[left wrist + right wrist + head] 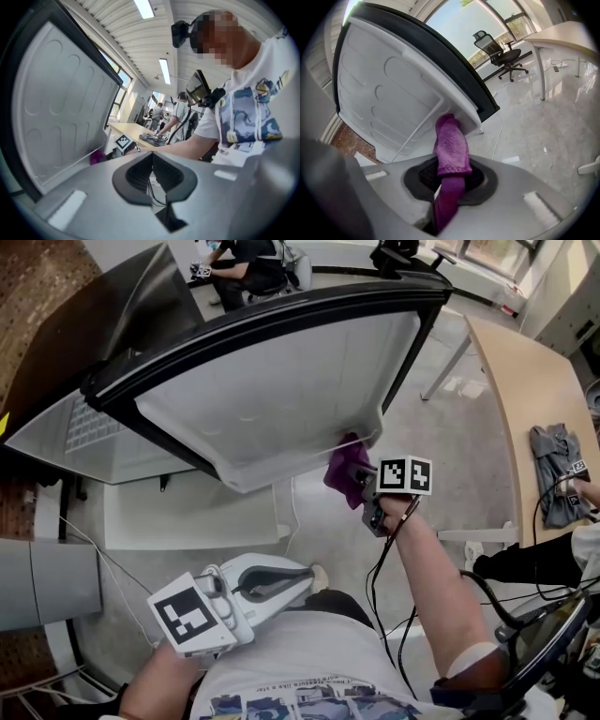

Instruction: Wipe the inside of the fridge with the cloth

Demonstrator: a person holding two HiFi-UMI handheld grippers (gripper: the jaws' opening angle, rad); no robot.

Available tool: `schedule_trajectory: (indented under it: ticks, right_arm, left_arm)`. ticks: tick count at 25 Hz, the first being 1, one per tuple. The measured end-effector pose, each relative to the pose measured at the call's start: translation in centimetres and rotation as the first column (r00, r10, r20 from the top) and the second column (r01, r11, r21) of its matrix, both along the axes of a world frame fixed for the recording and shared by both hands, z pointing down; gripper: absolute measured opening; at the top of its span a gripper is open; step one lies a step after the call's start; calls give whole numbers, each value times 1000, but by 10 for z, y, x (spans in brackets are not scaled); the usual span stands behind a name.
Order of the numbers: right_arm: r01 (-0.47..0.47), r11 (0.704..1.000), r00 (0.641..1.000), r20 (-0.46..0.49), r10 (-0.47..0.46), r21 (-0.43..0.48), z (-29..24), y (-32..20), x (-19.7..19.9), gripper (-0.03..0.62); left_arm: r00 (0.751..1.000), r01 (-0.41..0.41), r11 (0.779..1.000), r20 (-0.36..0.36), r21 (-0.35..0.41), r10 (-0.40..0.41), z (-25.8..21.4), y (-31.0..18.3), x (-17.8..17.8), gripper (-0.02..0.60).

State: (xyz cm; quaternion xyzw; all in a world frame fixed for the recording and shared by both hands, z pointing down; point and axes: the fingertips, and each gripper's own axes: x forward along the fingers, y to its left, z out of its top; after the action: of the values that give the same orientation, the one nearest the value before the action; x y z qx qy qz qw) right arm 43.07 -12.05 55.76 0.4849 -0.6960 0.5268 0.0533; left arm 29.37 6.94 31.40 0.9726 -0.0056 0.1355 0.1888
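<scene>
- The cloth (349, 471) (451, 140) is a magenta, nubbly towelling piece, bunched into a thick fold. One end is pinched, and the free end stands up past the pads and flops over slightly.
- It sits at the lower outer corner of the open fridge door (281, 381), with its free end against the white inner liner (384, 93), near where the thin door rail (419, 126) meets the liner's edge. Whether it presses on the plastic or only brushes it, I cannot tell.
- The right tool (367, 493) (451, 176) is clamped on the cloth, with the fold squeezed between both pads. Gripping it low likely leaves a soft wad out front, so fabric rather than hard jaw meets the liner.
- The right arm reaches out and up toward that corner, which suits starting a wiping pass along the door's bottom edge.
- The liner looks clean and matte, with moulded oval ribs that would need the cloth pushed into their hollows. A dark seal (454, 79) frames it.
- The left tool (281, 582) (152, 176) hangs low near the person's waist, well apart from the door. Its jaws are together on nothing, so it is probably parked out of the way while one hand does the wiping.
- Further out, a desk (525, 399) at the right carries a grey garment (553, 460).
</scene>
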Motion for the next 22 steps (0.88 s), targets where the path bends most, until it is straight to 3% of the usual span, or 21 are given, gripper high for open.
schedule_trajectory:
  ticks: [5, 11, 22]
  right_arm:
    - [25, 999, 992, -124, -22, 23, 0, -2, 24, 58]
    - [96, 995, 950, -300, -83, 29, 2, 1, 47, 58]
    - [54, 997, 940, -340, -34, 48, -7, 7, 76, 58]
  left_arm:
    - [1000, 4, 1000, -4, 10, -4, -2, -2, 7, 6]
    - [1000, 21, 1000, 2, 15, -21, -3, -2, 10, 6]
    - [1000, 16, 1000, 7, 19, -16, -4, 2, 17, 6]
